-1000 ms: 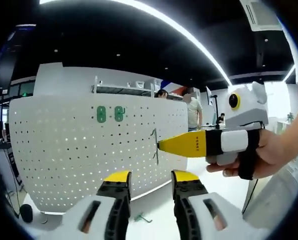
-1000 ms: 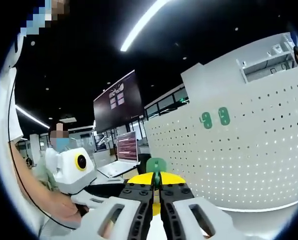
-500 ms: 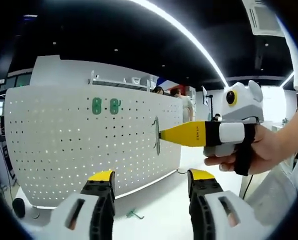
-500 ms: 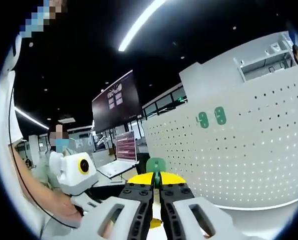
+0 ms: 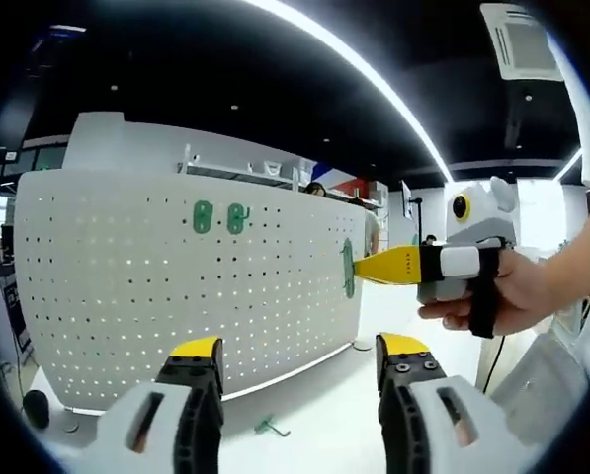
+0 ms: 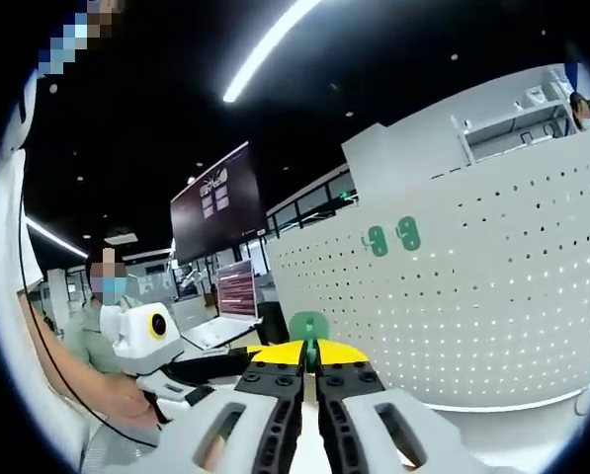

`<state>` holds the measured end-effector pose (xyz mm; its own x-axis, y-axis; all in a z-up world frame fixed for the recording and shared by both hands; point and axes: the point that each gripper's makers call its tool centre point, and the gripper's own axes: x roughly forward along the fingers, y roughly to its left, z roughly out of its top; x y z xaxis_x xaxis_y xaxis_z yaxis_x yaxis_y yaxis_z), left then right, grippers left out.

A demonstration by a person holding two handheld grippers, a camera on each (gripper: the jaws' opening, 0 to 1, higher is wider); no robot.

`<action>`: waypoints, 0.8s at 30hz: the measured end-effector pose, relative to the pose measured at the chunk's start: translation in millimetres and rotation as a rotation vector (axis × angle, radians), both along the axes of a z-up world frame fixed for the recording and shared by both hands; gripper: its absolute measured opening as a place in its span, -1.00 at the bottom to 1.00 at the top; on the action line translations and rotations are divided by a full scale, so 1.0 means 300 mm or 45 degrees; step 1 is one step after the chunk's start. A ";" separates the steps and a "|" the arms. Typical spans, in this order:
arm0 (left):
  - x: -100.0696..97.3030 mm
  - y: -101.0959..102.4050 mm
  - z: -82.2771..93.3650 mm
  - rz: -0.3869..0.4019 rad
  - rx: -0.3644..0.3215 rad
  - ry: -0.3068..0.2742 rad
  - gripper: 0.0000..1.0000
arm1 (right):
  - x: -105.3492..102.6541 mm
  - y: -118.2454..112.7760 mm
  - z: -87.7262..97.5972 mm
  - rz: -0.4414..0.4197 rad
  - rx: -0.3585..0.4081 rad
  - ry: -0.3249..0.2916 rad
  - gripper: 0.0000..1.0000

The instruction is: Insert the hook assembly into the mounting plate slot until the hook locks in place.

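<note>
A white perforated mounting plate [image 5: 166,286] stands upright, with two green hooks [image 5: 218,217] seated high on it. In the left gripper view my right gripper [image 5: 359,266] reaches in from the right, shut on a green hook assembly [image 5: 347,268] near the plate's right edge. I cannot tell whether the hook touches the plate. My left gripper [image 5: 300,348] stands open and empty below. In the right gripper view the green hook assembly [image 6: 308,325] sticks up between the shut jaws of my right gripper [image 6: 310,357]. The plate [image 6: 472,296] and its two hooks [image 6: 391,237] lie to the right.
A loose green hook [image 5: 272,427] lies on the white table [image 5: 314,415] in front of the plate. A hand [image 5: 517,296] holds the right gripper. In the right gripper view, a person [image 6: 87,365] holds the left gripper [image 6: 151,336], with a laptop [image 6: 233,301] and a dark wall screen [image 6: 213,202] behind.
The right gripper has carried the green hook to the right along the plate, towards its right edge. My left jaws spread wider a second ago and have stayed so. Both views shifted slightly.
</note>
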<state>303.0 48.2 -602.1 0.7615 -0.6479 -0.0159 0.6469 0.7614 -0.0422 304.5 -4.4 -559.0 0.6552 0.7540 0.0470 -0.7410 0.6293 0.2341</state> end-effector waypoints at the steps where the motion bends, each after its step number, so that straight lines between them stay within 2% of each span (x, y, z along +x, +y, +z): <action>1: -0.002 0.001 -0.001 -0.001 -0.004 0.001 0.28 | -0.004 0.001 0.000 0.004 -0.007 -0.004 -0.99; 4: -0.002 0.006 -0.012 0.012 -0.014 0.038 0.27 | -0.007 -0.002 -0.003 0.000 -0.007 -0.003 -0.99; 13: -0.007 0.021 0.007 0.021 -0.018 0.020 0.27 | 0.001 -0.015 0.007 -0.001 -0.032 -0.005 -0.99; 15: -0.016 0.022 0.022 0.020 -0.022 -0.007 0.27 | -0.003 -0.021 0.006 -0.008 -0.037 -0.008 -0.99; 19: -0.023 0.018 0.016 0.014 -0.014 -0.007 0.25 | -0.013 -0.019 -0.003 -0.010 -0.053 -0.003 -0.99; 24: -0.029 0.028 0.028 0.016 -0.009 -0.023 0.25 | 0.001 -0.023 0.026 -0.023 -0.043 -0.013 -0.99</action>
<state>294.3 56.6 -593.7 0.7695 -0.6386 0.0026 0.6383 0.7690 -0.0359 304.8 -11.3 -551.2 0.6683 0.7434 0.0286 -0.7318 0.6500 0.2046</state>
